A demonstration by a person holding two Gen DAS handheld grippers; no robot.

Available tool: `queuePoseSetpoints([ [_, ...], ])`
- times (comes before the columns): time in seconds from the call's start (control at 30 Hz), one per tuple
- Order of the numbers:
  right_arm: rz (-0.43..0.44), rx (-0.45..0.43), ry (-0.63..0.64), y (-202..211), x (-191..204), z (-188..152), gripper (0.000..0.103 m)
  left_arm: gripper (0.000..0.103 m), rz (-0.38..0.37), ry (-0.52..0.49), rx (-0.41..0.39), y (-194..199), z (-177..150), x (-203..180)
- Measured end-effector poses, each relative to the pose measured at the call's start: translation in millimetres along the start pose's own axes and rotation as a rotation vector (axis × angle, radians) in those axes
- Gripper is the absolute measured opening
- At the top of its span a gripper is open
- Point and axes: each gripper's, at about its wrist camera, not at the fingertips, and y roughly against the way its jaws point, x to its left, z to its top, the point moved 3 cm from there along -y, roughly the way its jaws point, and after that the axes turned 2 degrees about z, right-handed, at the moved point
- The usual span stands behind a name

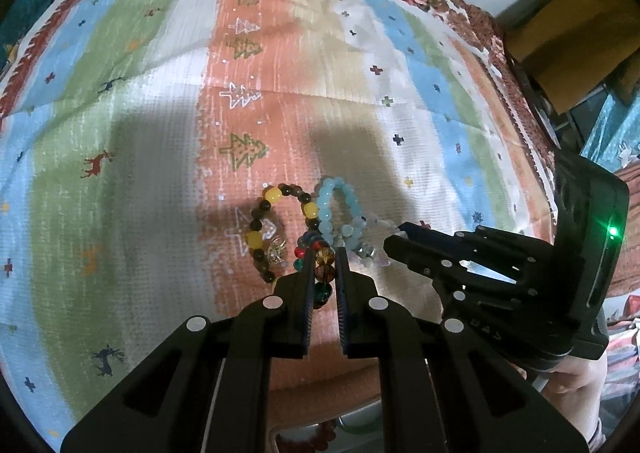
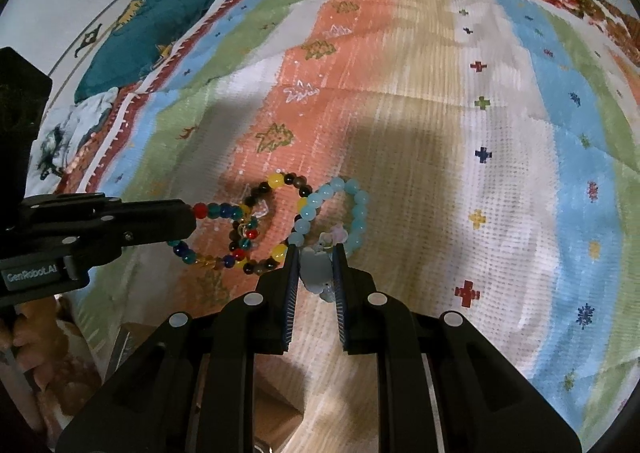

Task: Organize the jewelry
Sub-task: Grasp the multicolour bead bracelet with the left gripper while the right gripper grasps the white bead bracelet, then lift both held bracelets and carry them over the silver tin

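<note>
On the striped cloth printed with trees and reindeer (image 1: 160, 101), three bead bracelets lie bunched together near the near edge. The left gripper (image 1: 324, 253) is closed on the multicoloured glass-bead bracelet (image 1: 323, 273), with amber, red and green beads pinched between its ribbed pads. In the right wrist view that same bracelet (image 2: 216, 213) trails from the left gripper's tip (image 2: 188, 219) toward the middle of the cluster. The right gripper (image 2: 316, 253) is clamped on a pale blue-grey charm (image 2: 318, 273) that seems to belong to the light-blue round-bead bracelet (image 2: 340, 209), whose loop lies on the cloth just beyond the fingertips. Between the two sits the dark-brown and yellow bead bracelet (image 1: 266, 221), carrying a small silvery charm (image 1: 277, 250).

The risk is tangling. The three loops touch or overlap where they meet, and the multicoloured strand appears to cross the brown-and-yellow one. If either hand pulls away quickly, the ungripped bracelet could be dragged along or snagged by its charm. The right grip is on a dangling charm rather than on beads, so a sharp tug could strain the elastic or let the charm slip free. Slow, opposite pulls kept low over the cloth look safest.
</note>
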Motion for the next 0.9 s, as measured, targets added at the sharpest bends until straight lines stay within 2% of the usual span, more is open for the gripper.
queuePoseSetpoints([
  [0.17,-0.041,-0.003,0.055,5.3,10.0,-7.5,0.018,0.009,0.012,-0.025,-0.005,2.5,-3.1,-2.5],
  [0.6,-0.056,-0.023,0.106,19.1,24.6,-19.8,0.018,0.009,0.033,-0.072,-0.043,15.7,-10.3,-9.7],
  [0.9,-0.111,-0.051,0.127,29.1,30.8,-26.2,0.018,0.009,0.050,-0.098,-0.080,27.2,-17.0,-17.1],
])
